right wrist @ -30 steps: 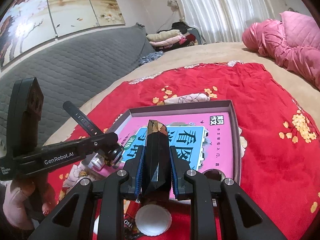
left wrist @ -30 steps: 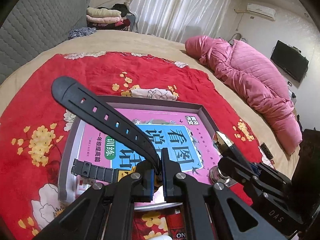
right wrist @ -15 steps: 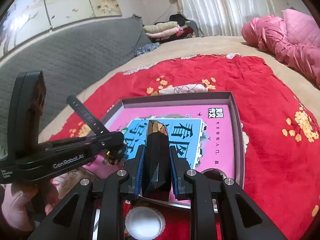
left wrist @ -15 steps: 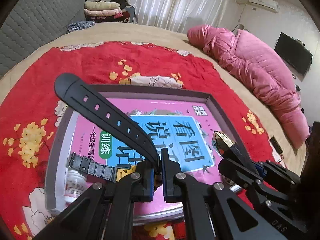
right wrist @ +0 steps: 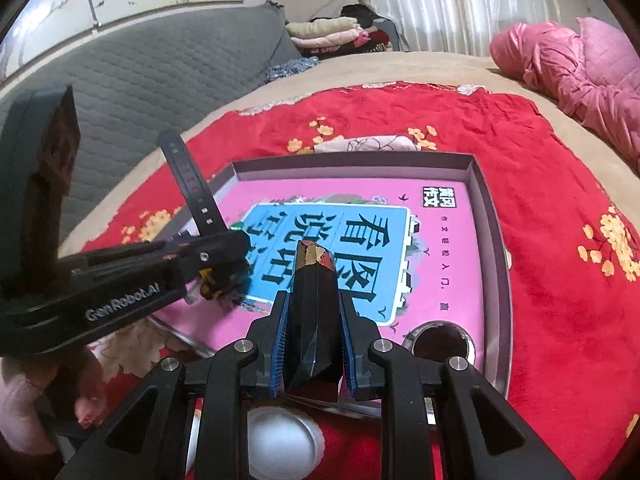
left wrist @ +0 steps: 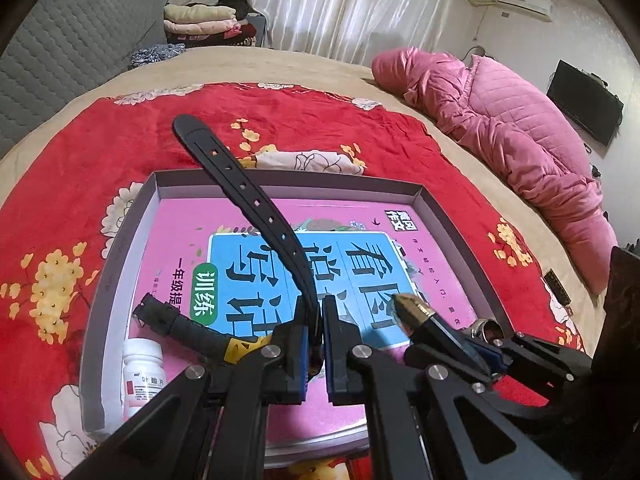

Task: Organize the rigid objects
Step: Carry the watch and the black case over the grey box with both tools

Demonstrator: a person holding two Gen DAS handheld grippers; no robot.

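1. A shallow grey tray [left wrist: 444, 216] holding a pink-and-blue book [left wrist: 360, 264] sits on a red floral blanket [left wrist: 80, 152] spread over a bed
2. The left tool [left wrist: 320, 340] is clamped on a black watch [left wrist: 248, 196], one strap rising over the tray's far rim and the buckle strap hanging above the book
3. The right tool [right wrist: 314, 328] grips a dark faceted object with a gold tip [right wrist: 314, 280], poised over the tray's near edge
4. A white pill bottle [left wrist: 142, 376] lies in the tray's near left corner, seen only from the left wrist
5. The right wrist alone shows a white round lid [right wrist: 280, 440] on the blanket below the tool; a small metal cup [right wrist: 438, 338] stands in the tray's near right corner
6. A pink quilted coat [left wrist: 520, 136] lies well apart on the bed
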